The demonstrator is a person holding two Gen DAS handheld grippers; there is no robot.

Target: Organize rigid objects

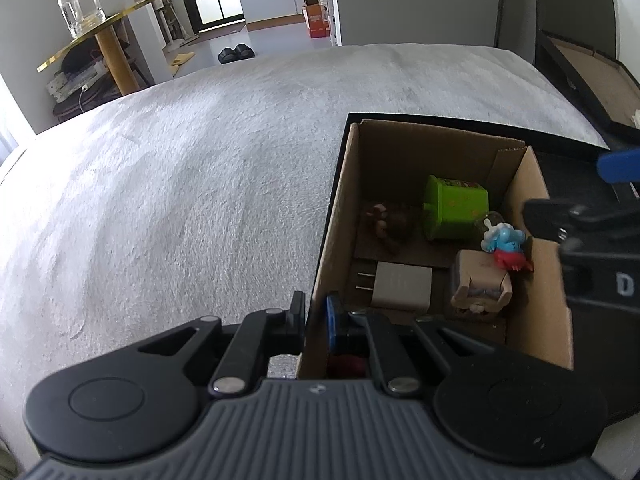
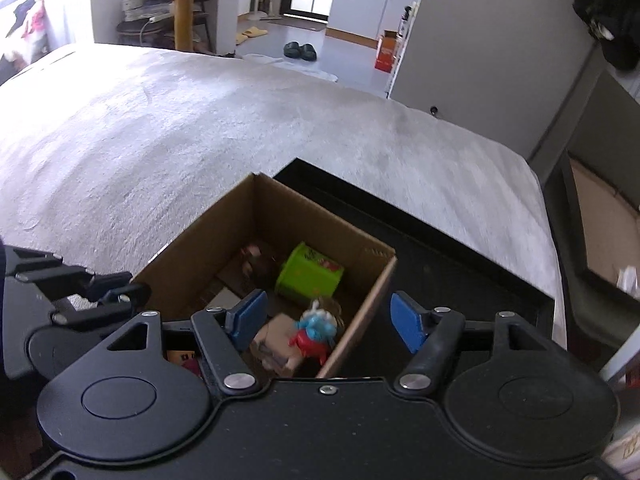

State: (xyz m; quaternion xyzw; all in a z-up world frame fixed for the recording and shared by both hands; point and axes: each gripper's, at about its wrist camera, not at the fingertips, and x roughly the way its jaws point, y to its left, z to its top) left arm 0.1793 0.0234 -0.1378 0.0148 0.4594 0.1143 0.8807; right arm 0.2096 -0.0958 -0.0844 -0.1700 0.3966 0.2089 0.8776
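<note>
An open cardboard box (image 1: pixel 332 216) (image 2: pixel 200 236) sits on a black tray on the bed. Inside lie a green toy bin (image 1: pixel 454 208) (image 2: pixel 310 274), a blue and red figurine (image 1: pixel 506 244) (image 2: pixel 316 330), a tan block toy (image 1: pixel 480 284) (image 2: pixel 276 342), a white charger plug (image 1: pixel 402 286) and a brown toy (image 1: pixel 388 220) (image 2: pixel 256 264). My left gripper (image 1: pixel 314 316) is shut on the box's left wall near its front corner. My right gripper (image 2: pixel 328 320) is open, its jaws astride the box's right wall above the figurine, holding nothing.
The black tray (image 2: pixel 460 264) lies under the box on the grey-white bedspread (image 1: pixel 180 184). A flat black-framed board (image 1: pixel 592 76) lies at the right. A gold-edged side table (image 1: pixel 104 36) with a glass jar stands beyond the bed.
</note>
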